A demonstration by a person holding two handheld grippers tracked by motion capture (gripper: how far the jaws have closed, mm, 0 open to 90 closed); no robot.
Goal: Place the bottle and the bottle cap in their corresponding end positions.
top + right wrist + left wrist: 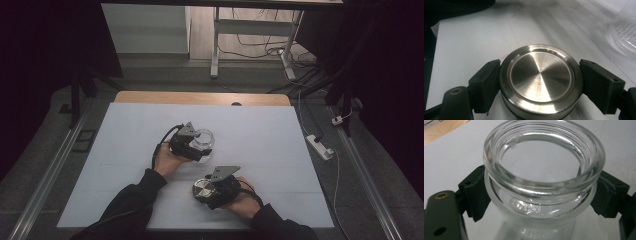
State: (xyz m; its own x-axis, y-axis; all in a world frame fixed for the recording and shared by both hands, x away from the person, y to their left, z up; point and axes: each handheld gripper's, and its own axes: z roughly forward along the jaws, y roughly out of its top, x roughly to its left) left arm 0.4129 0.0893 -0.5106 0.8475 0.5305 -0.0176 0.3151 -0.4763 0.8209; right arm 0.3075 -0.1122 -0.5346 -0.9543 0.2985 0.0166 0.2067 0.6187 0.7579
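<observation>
one clear glass jar [544, 182] stands mouth-up and empty near the centre of the high view on the white table cover [125, 150], with the left gripper [192, 145] clamped on it just below its threaded neck, a black pad pressing on either side (in the left gripper view the rim takes up most of the upper frame). one round brushed-metal lid [540, 82] sits flat side up, below and slightly right of the jar in the high view and apart from it, with the right gripper [207, 189] closed on its edge from both sides. counted: one jar, one lid, two grippers, each held in one hand.
</observation>
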